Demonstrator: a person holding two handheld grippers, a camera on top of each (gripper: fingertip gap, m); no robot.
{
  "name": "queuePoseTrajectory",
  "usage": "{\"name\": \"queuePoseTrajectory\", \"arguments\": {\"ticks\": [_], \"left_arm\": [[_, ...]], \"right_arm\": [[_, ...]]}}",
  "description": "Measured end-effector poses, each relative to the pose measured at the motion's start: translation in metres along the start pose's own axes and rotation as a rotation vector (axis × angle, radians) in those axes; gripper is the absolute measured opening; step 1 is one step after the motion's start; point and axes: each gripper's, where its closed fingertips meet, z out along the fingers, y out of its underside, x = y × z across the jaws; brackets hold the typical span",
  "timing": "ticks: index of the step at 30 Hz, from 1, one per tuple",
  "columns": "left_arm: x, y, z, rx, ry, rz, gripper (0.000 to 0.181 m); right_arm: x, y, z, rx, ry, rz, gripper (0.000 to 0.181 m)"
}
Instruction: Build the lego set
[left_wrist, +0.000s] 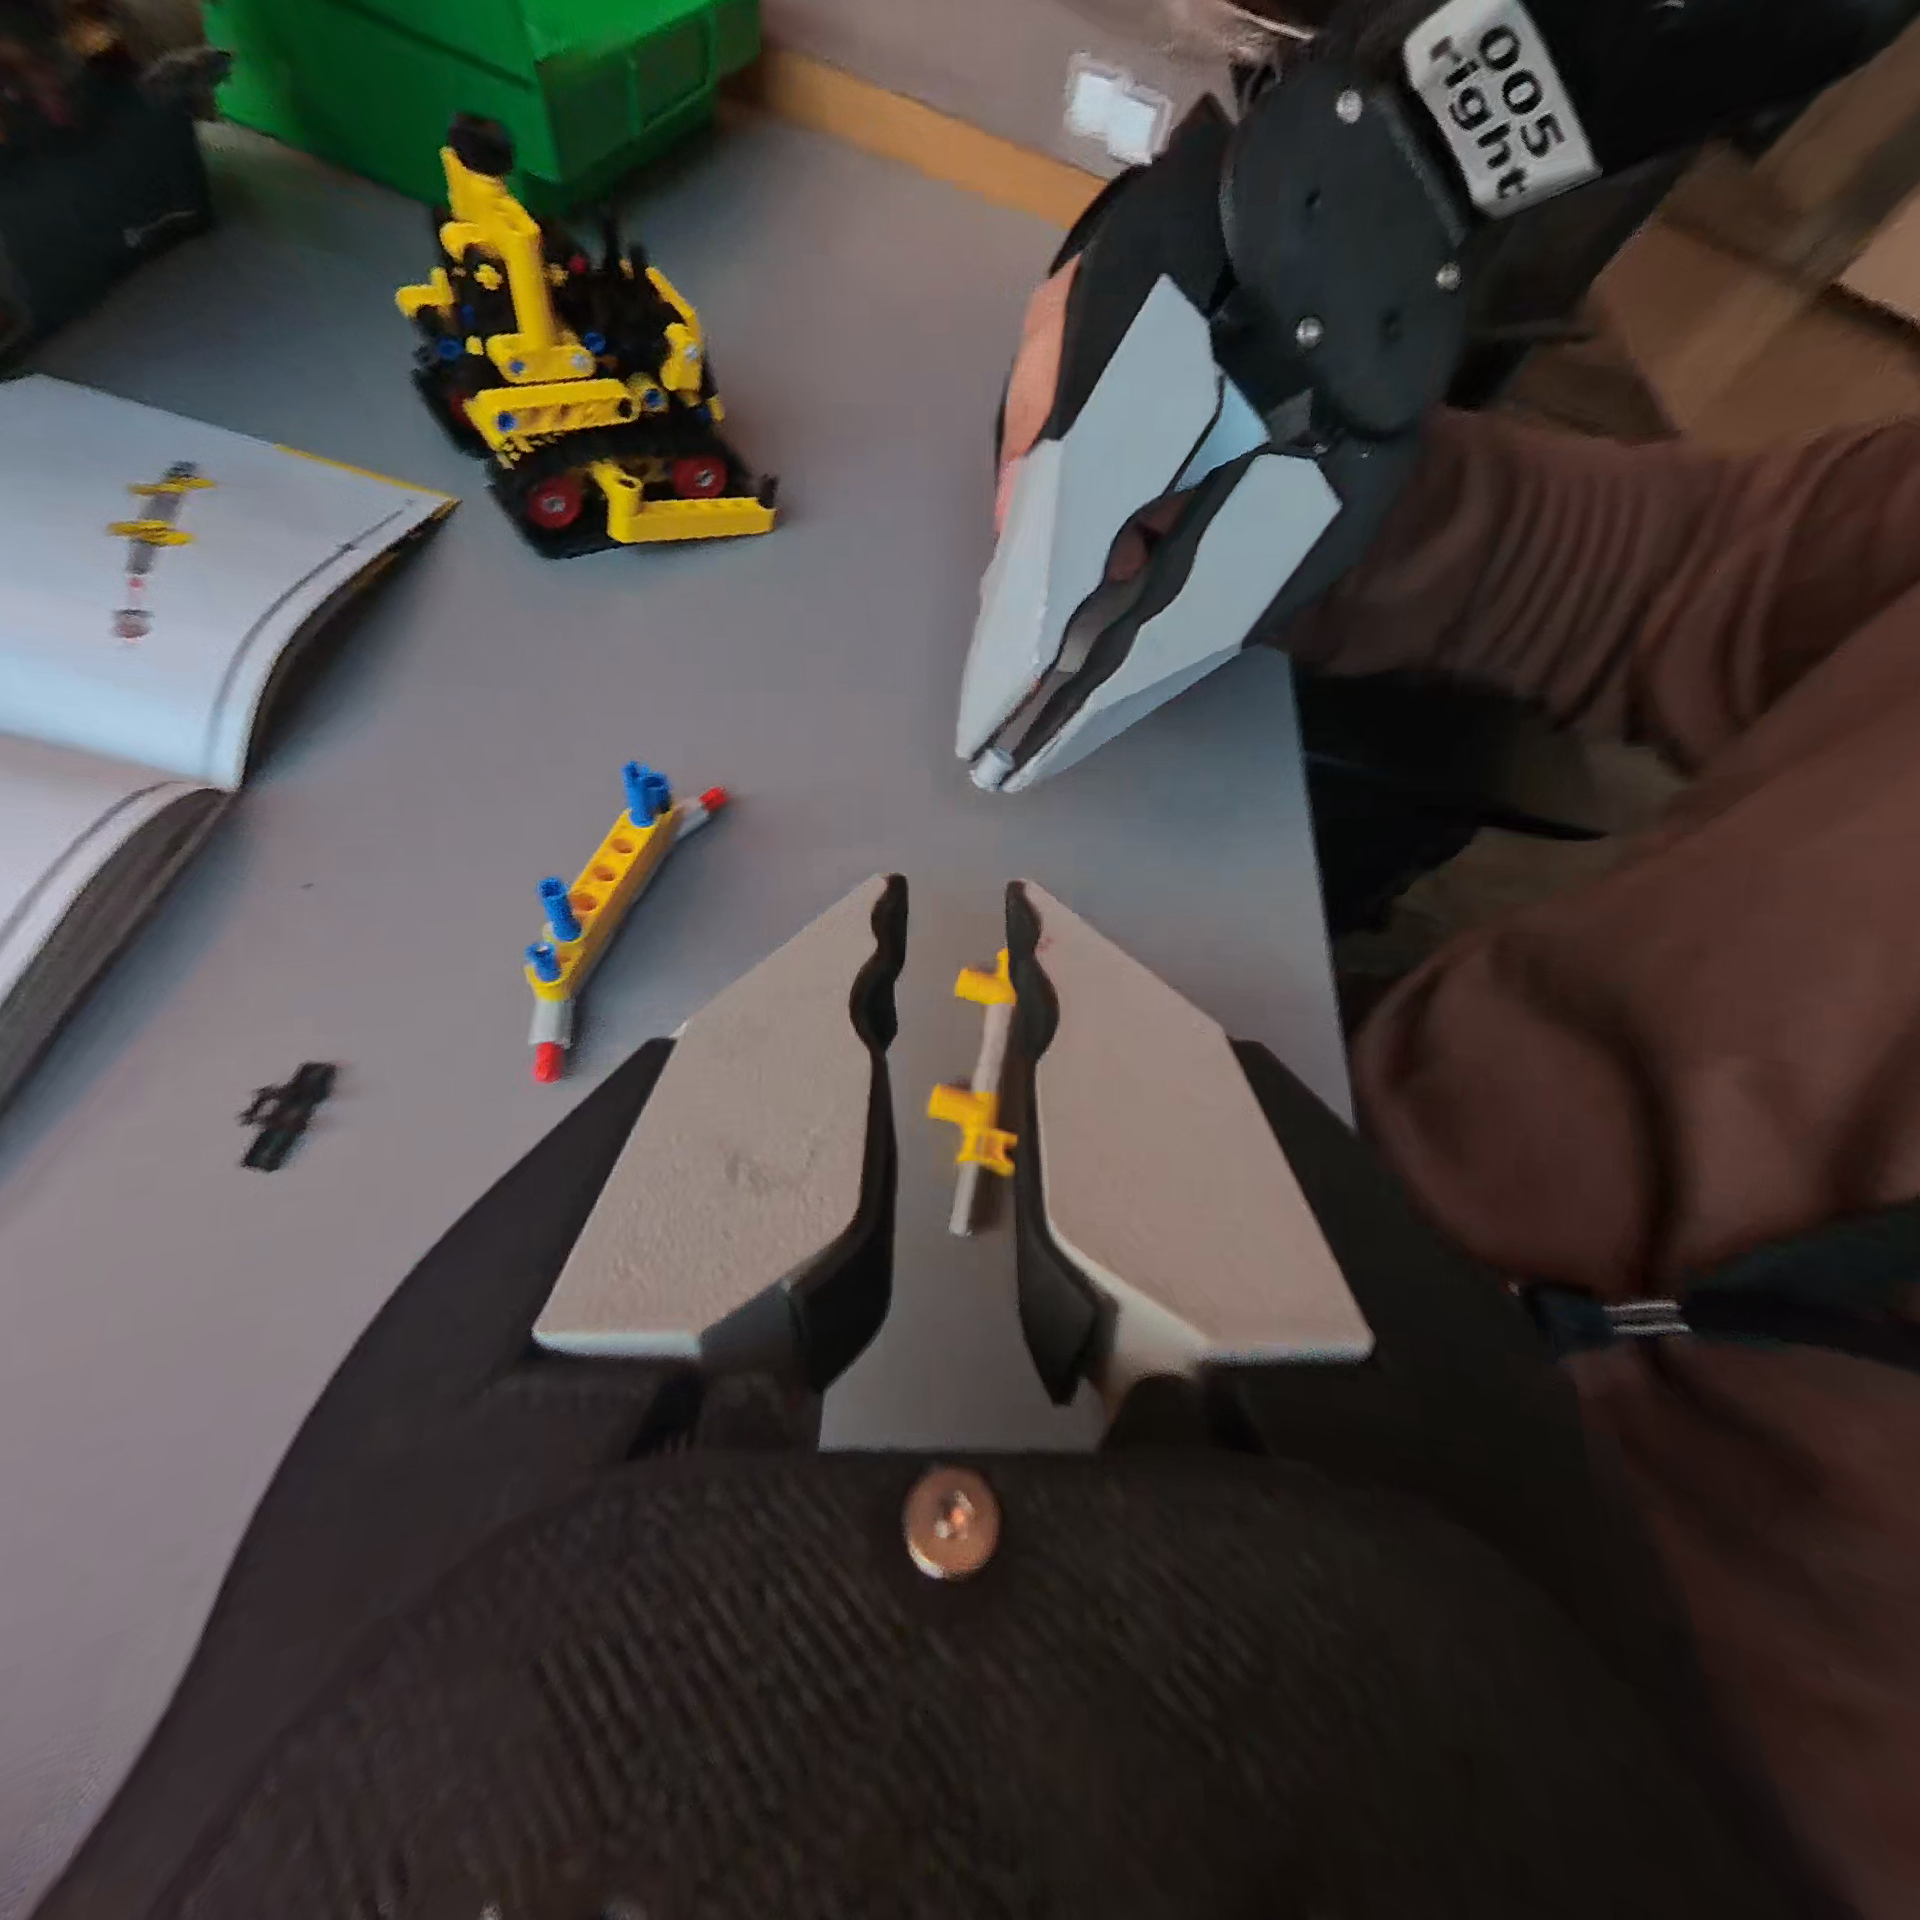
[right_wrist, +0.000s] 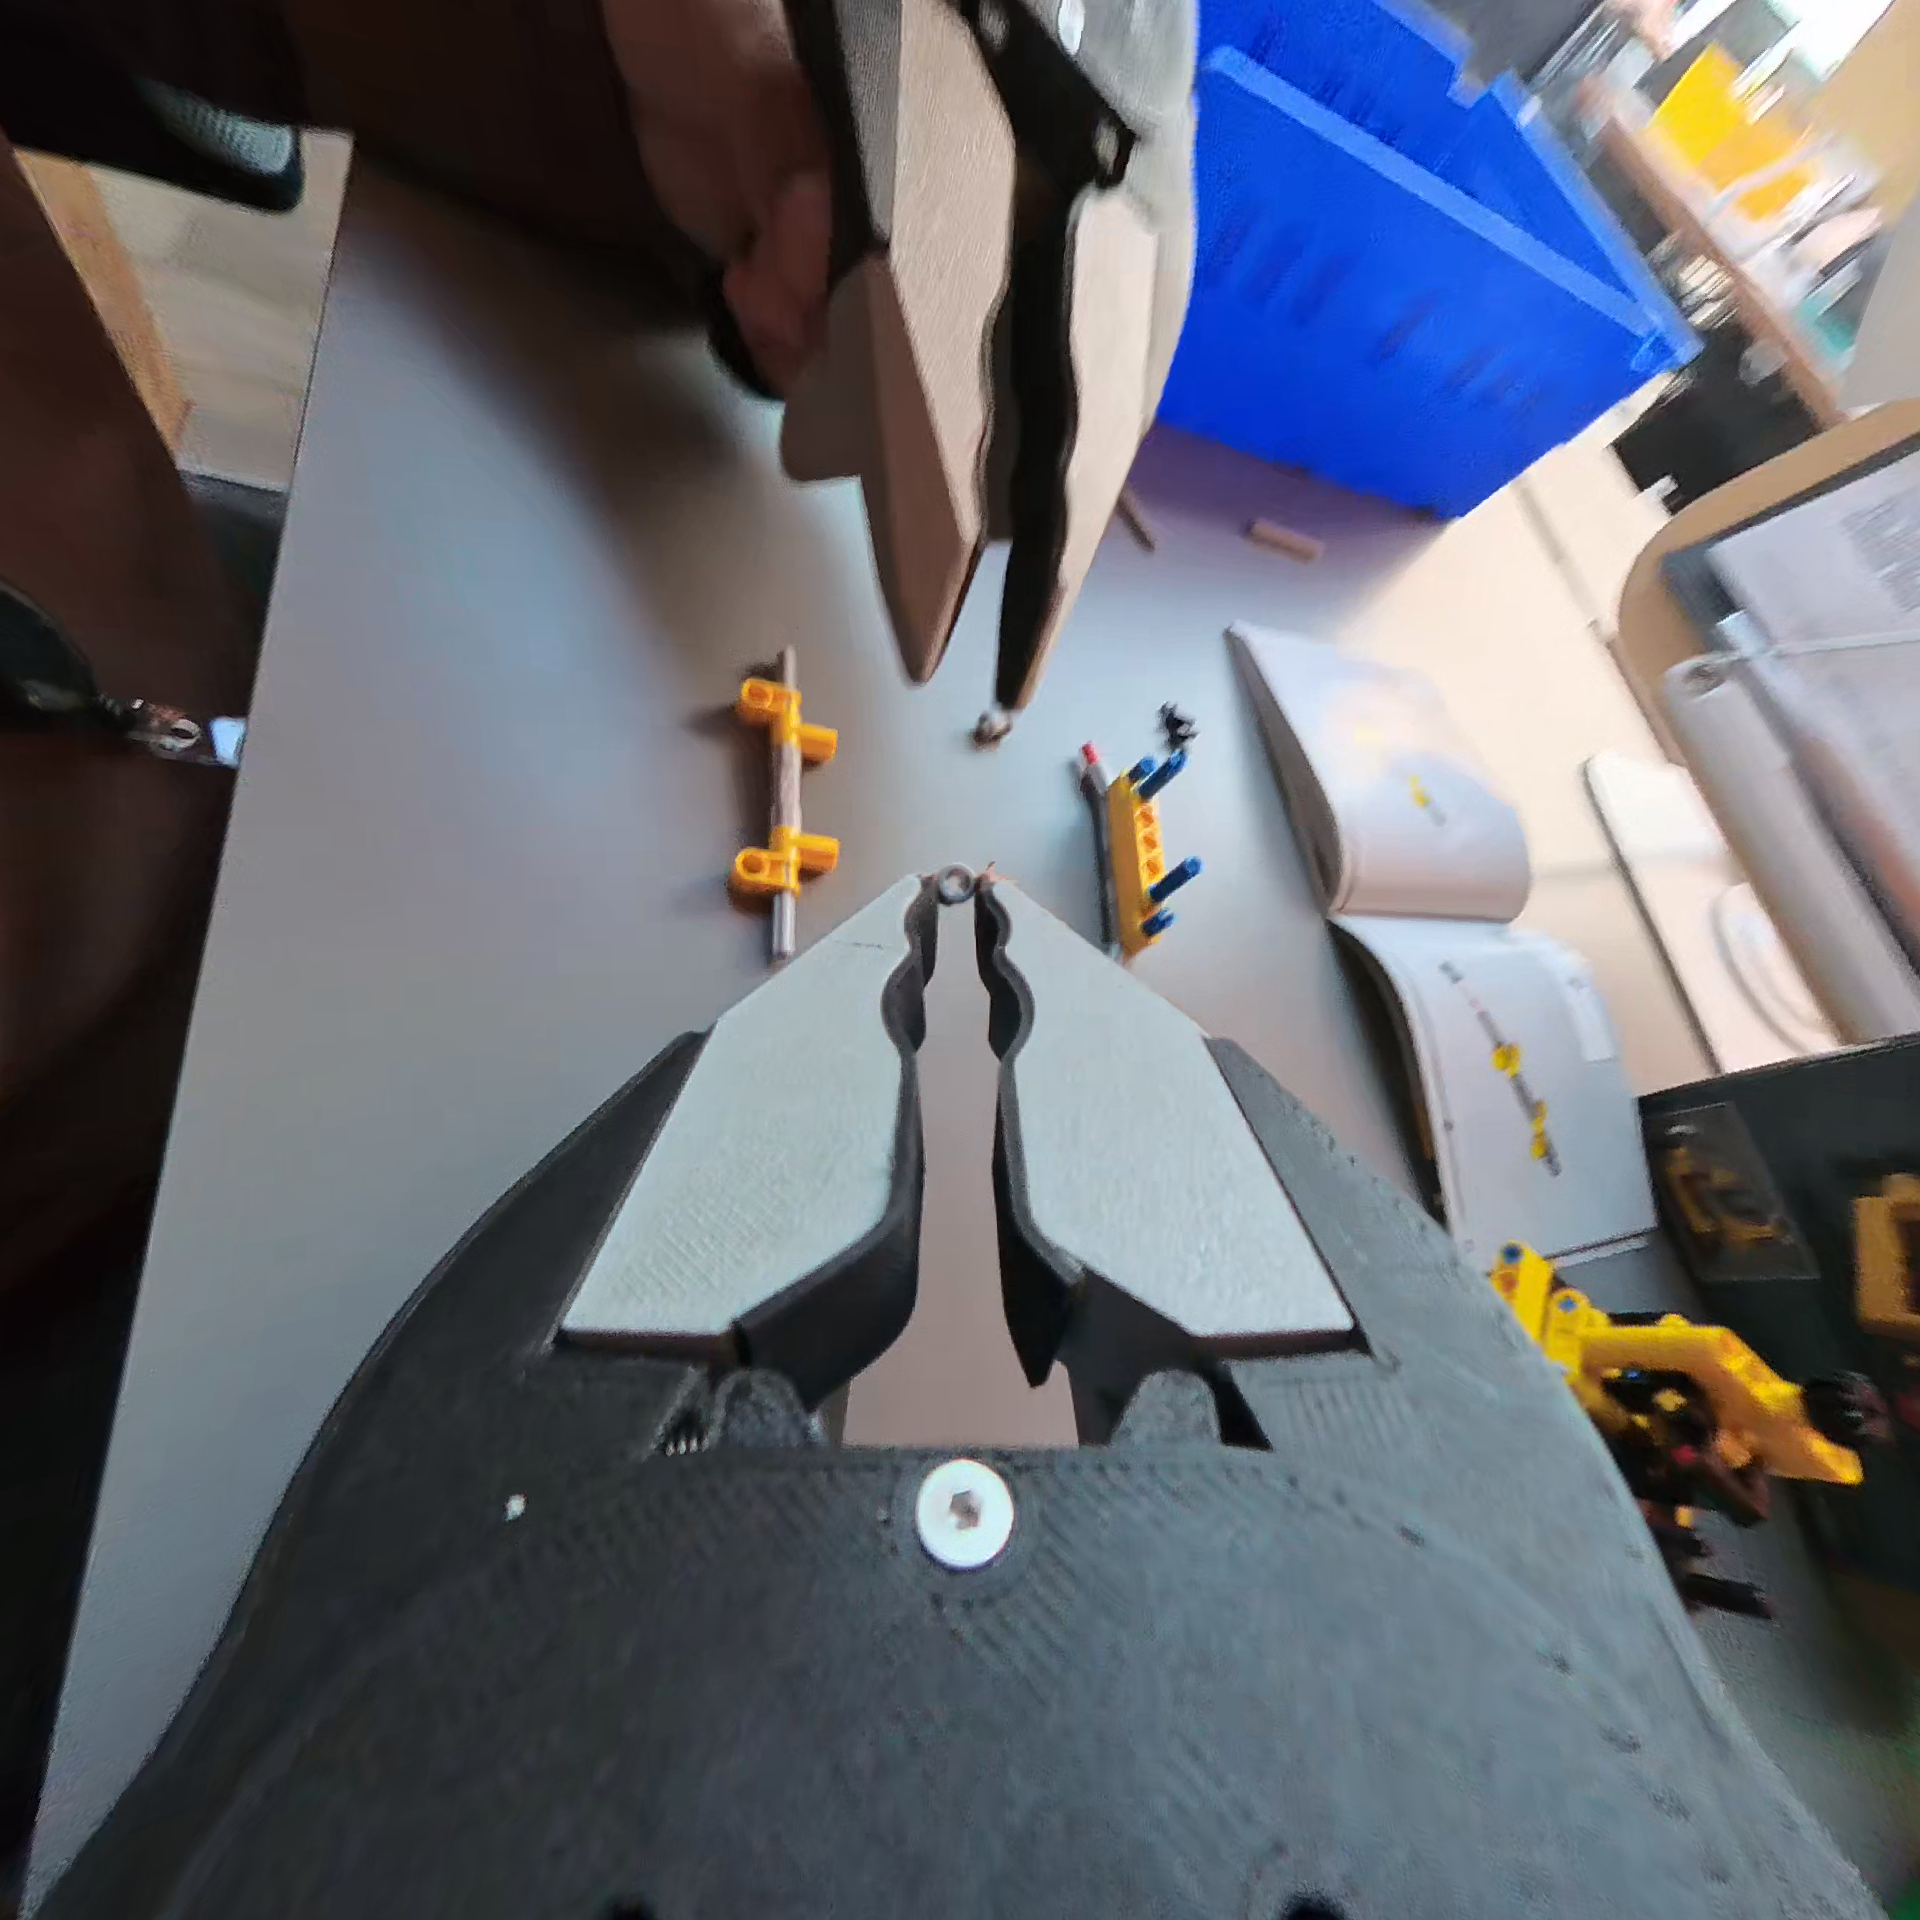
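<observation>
- Overhead, the left gripper hangs with jaws apart above a grey axle with yellow connectors lying on the grey table.
- The right gripper pinches a small grey ring at its tips.
- Nearby lie a yellow beam with blue pins, the yellow bulldozer model and an open booklet.

The left gripper is held apart over a grey axle with two yellow connectors lying on the bench. Near the bench's right edge, the right gripper is pinched on a small grey bush.
</observation>
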Motion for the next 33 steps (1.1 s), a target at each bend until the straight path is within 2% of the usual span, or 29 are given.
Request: {"name": "queuePoseTrajectory", "arguments": {"ticks": [3, 5, 9, 11, 18, 21, 26, 33], "left_arm": [[0.005, 0.002, 0.008, -0.012, 0.054, -0.027, 0.015], [0.007, 0.000, 0.009, 0.006, 0.075, -0.027, 0.004], [0.027, -0.013, 0.007, 0.089, 0.261, -0.102, 0.011], [0.031, -0.019, 0.006, 0.125, 0.324, -0.141, 0.013], [0.038, -0.023, 0.008, 0.140, 0.398, -0.198, 0.014], [0.039, -0.024, 0.010, 0.138, 0.401, -0.205, 0.013], [0.030, -0.024, 0.011, 0.144, 0.322, -0.169, 0.002], [0.024, -0.021, 0.014, 0.129, 0.266, -0.164, 0.002]], "right_arm": [[0.002, -0.013, -0.005, 0.075, 0.035, -0.014, 0.004], [0.002, -0.022, -0.008, 0.114, 0.053, -0.029, 0.004], [-0.003, -0.040, -0.011, 0.229, 0.034, -0.053, 0.004], [-0.002, -0.039, -0.010, 0.242, 0.044, -0.060, 0.004], [-0.005, -0.039, -0.011, 0.254, 0.052, -0.079, 0.004], [-0.006, -0.040, -0.012, 0.273, 0.043, -0.068, 0.004], [-0.002, -0.037, -0.012, 0.282, 0.036, -0.034, 0.004], [0.000, -0.031, -0.008, 0.248, 0.046, -0.031, 0.004]]}}
